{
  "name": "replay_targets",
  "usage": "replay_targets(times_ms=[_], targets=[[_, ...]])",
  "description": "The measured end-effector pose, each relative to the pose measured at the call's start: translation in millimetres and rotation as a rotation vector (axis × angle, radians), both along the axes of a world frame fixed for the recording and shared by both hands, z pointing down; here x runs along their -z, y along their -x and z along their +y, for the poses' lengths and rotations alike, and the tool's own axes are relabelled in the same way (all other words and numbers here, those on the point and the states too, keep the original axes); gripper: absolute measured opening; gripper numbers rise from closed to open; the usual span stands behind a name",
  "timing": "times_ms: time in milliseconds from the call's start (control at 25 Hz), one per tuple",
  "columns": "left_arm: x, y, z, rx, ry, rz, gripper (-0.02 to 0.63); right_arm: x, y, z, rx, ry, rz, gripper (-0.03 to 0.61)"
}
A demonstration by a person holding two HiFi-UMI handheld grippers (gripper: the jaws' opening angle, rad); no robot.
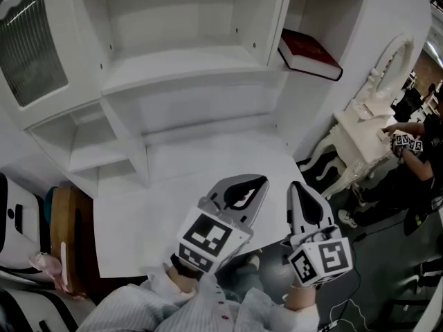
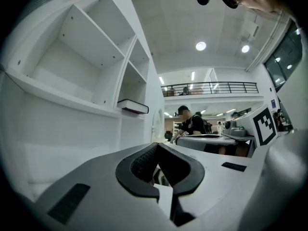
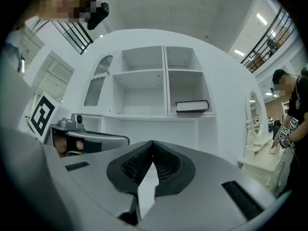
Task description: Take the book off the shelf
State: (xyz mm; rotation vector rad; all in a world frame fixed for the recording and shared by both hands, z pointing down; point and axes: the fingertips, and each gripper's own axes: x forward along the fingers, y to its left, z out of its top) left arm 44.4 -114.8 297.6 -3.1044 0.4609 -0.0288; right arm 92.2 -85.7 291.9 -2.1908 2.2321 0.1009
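A dark red book (image 1: 309, 54) lies flat in the lower right compartment of the white shelf unit (image 1: 187, 64), one corner jutting over the shelf edge. Both grippers hang low over the near edge of the white desk (image 1: 173, 185), well short of the book. My left gripper (image 1: 259, 180) is shut with nothing in it, its tips touching. To its right, my right gripper (image 1: 296, 187) is shut and empty too. The book (image 2: 133, 107) shows up and to the left of the left gripper (image 2: 157, 145). In the right gripper view the book (image 3: 192, 106) lies above and right of the right gripper (image 3: 152, 142).
A white vanity table (image 1: 360, 133) stands to the right of the shelf unit, with a person (image 1: 419, 147) working at it. The other shelf compartments (image 1: 173, 12) hold nothing. A glass-fronted cabinet door (image 1: 31, 43) is at the far left, a wooden piece (image 1: 66, 234) below it.
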Motion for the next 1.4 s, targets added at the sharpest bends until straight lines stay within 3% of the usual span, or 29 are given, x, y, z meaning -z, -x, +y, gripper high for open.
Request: replay_targets(times_ms=[560, 840, 1400], targets=[[18.2, -96.8, -50.9, 0.246, -0.004, 0.009, 0.009, 23.2, -103.4, -57.5, 0.244, -0.003, 0.040, 0.014], [15.0, -117.7, -59.2, 0.352, -0.002, 0.016, 0.009, 20.9, -131.2, -68.9, 0.334, -0.006, 0.046, 0.014], [24.1, -133.5, -82.1, 0.387, -0.007, 0.008, 0.009, 38.1, -147.8, -96.9, 0.357, -0.036, 0.087, 0.014]])
